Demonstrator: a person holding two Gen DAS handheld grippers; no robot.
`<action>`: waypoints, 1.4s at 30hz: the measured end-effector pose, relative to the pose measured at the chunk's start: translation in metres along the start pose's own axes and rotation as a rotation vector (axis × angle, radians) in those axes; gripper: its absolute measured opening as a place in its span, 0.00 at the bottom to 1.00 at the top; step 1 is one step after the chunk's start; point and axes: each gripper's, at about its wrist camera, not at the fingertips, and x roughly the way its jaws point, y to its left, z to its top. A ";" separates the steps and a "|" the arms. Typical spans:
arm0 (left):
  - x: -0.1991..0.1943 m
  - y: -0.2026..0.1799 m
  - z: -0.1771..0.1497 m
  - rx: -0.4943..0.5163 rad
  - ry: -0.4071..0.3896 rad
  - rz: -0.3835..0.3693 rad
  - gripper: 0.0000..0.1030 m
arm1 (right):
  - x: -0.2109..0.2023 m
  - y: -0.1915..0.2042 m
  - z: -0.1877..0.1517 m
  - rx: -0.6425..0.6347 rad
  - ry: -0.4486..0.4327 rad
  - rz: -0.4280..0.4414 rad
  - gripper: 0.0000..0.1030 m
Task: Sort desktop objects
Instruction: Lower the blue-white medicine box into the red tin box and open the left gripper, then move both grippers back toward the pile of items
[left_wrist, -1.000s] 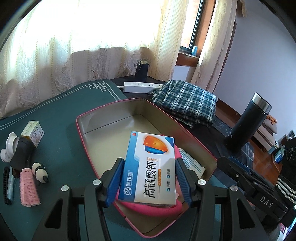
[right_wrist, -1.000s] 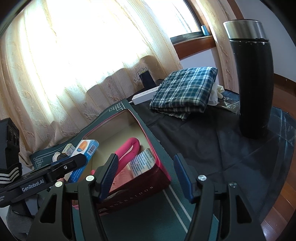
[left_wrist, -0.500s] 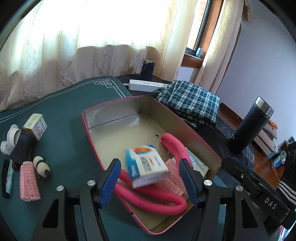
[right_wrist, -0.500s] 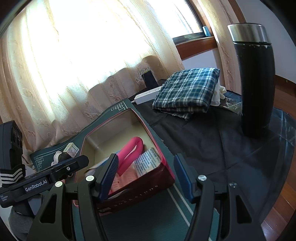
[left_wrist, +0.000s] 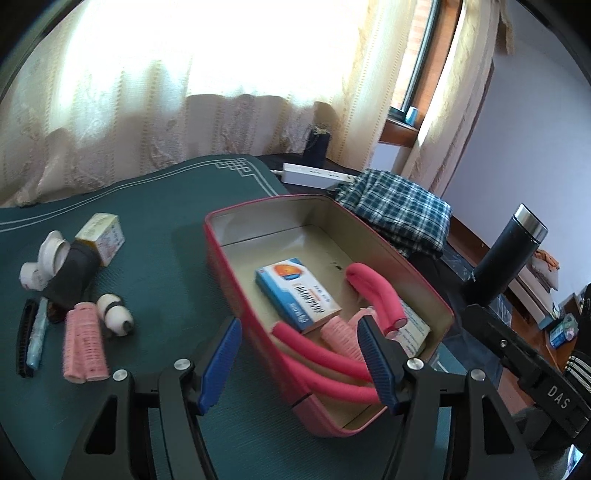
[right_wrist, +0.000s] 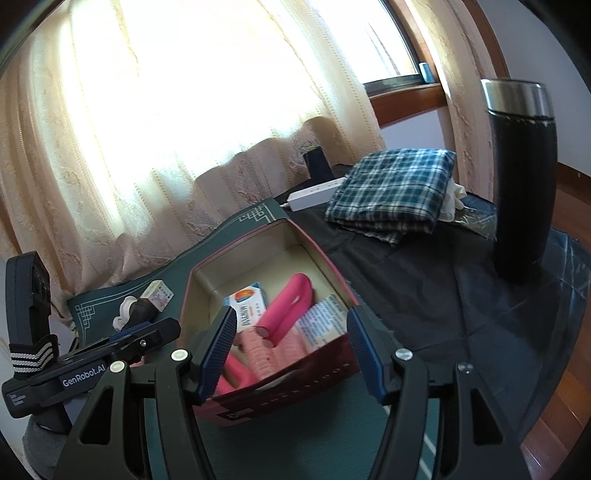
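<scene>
Both grippers open, holding nothing: left gripper (left_wrist: 301, 360), right gripper (right_wrist: 291, 350). Blue medicine box (left_wrist: 297, 308) lies flat in the pink tin (left_wrist: 236, 258), frame centre. Only the left view shows the loose pink roller (left_wrist: 85, 341) lower left on the desk (left_wrist: 155, 214); only the right view shows the tin's dark front wall.
</scene>
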 end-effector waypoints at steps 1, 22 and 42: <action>-0.002 0.004 -0.001 -0.006 -0.002 0.004 0.65 | -0.001 0.004 0.000 -0.006 0.000 0.004 0.64; -0.060 0.139 -0.035 -0.204 -0.062 0.194 0.65 | 0.006 0.100 -0.021 -0.152 0.050 0.110 0.67; -0.052 0.273 -0.054 -0.351 0.019 0.403 0.65 | 0.046 0.179 -0.070 -0.293 0.213 0.228 0.70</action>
